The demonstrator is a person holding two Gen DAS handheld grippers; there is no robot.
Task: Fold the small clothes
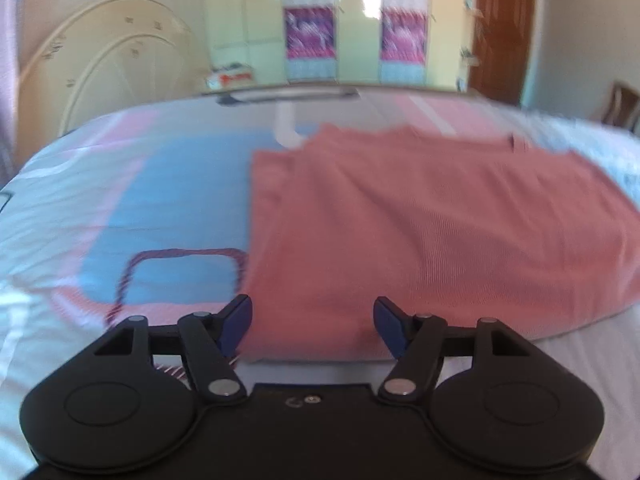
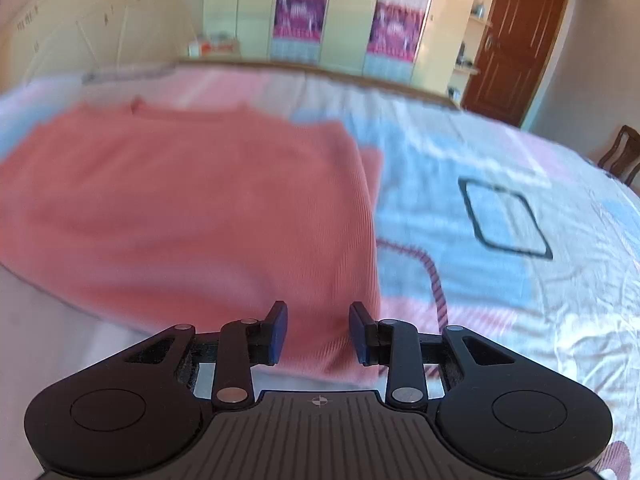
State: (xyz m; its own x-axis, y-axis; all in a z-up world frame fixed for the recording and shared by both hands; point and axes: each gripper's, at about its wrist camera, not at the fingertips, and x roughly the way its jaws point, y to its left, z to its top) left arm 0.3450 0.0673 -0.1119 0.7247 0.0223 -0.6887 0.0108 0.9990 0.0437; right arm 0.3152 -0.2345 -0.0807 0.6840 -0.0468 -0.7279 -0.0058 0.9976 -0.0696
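Observation:
A pink ribbed garment (image 1: 420, 232) lies spread flat on the bed, its sides folded in. It also shows in the right wrist view (image 2: 192, 208). My left gripper (image 1: 313, 328) is open, its blue pads at the garment's near left corner, nothing between them. My right gripper (image 2: 318, 334) is open over the garment's near right corner, with the cloth edge seen between the pads but not clamped.
The bed cover (image 1: 120, 208) is white, blue and pink with dark square outlines (image 2: 506, 220). Cream wardrobes (image 2: 224, 8), a brown door (image 2: 516, 40) and a wooden chair (image 2: 620, 152) stand beyond the bed.

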